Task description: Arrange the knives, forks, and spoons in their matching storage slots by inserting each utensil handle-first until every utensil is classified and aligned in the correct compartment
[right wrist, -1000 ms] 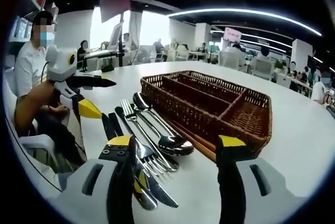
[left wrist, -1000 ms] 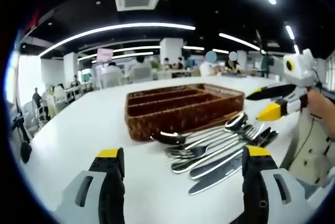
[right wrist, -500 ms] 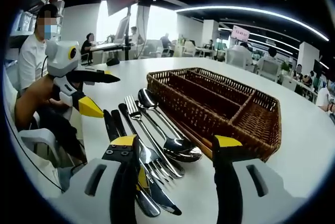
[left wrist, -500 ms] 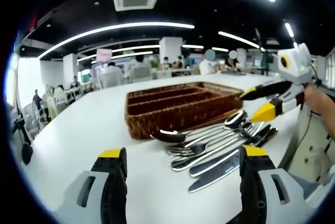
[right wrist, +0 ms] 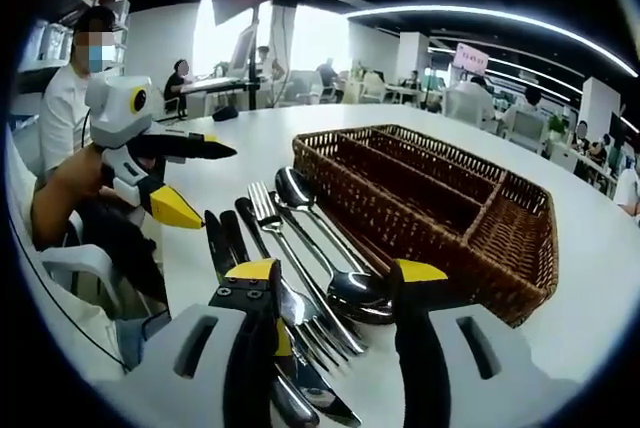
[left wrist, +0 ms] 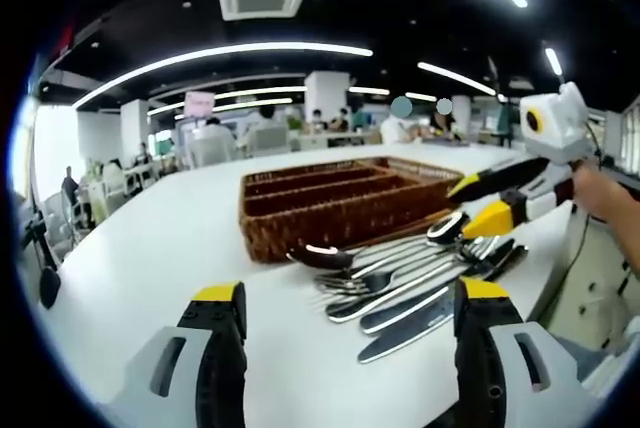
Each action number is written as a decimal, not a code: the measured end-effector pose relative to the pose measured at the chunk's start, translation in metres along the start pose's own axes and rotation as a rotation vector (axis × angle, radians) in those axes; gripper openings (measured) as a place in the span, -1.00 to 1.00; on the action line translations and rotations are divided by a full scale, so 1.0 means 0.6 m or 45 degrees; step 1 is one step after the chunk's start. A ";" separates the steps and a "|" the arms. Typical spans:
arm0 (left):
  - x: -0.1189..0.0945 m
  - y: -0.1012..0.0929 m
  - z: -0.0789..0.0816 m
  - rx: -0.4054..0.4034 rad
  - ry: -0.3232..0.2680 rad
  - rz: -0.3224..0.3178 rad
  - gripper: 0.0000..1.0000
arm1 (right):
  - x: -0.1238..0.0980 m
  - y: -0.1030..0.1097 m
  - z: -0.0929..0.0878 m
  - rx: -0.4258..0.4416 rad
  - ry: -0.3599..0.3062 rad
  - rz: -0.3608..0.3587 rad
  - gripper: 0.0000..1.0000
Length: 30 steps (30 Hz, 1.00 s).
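A brown wicker cutlery basket (left wrist: 330, 216) with long empty compartments stands on the white table (left wrist: 170, 248). Beside it lie spoons (left wrist: 400, 248), forks (left wrist: 372, 284) and knives (left wrist: 420, 313) in a loose row. My left gripper (left wrist: 350, 293) is open, low over the table just short of the cutlery. In the right gripper view it hangs open (right wrist: 205, 183) at the left. My right gripper (right wrist: 337, 273) is open, its jaws either side of a spoon bowl (right wrist: 362, 293) and fork tines (right wrist: 335, 333). In the left gripper view it hovers open (left wrist: 478, 203) over another spoon bowl (left wrist: 450, 228).
A hand (right wrist: 70, 188) holds the left gripper, and a person (right wrist: 60, 108) sits behind it. The table edge (left wrist: 545, 283) runs close to the knives. Other tables, chairs and people stand far behind the basket (right wrist: 340, 193).
My right gripper has moved closer over the cutlery and its jaws have narrowed. In the left gripper view it has dropped toward the spoon bowl. The cutlery has not moved.
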State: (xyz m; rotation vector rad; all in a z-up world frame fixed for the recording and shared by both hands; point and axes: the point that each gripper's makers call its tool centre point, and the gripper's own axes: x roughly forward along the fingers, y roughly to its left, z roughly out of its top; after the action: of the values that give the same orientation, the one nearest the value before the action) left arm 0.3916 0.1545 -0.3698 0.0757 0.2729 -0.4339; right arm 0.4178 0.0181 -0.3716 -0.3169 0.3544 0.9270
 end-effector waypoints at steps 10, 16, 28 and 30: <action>-0.004 0.002 0.010 -0.020 -0.019 -0.015 0.60 | 0.011 -0.006 0.006 0.001 -0.006 0.018 -0.20; -0.005 0.000 0.006 -0.006 -0.009 -0.019 0.55 | 0.020 -0.005 0.007 -0.020 0.007 0.032 -0.26; -0.010 0.004 0.008 0.005 -0.009 -0.006 0.56 | 0.047 0.002 0.016 -0.039 0.026 0.091 -0.38; -0.011 0.005 0.008 -0.001 -0.008 -0.004 0.57 | 0.051 0.003 0.018 -0.041 0.029 0.098 -0.39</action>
State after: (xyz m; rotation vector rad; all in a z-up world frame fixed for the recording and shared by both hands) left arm 0.3882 0.1589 -0.3636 0.0734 0.2670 -0.4370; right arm 0.4348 0.0452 -0.3754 -0.3455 0.3751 1.0062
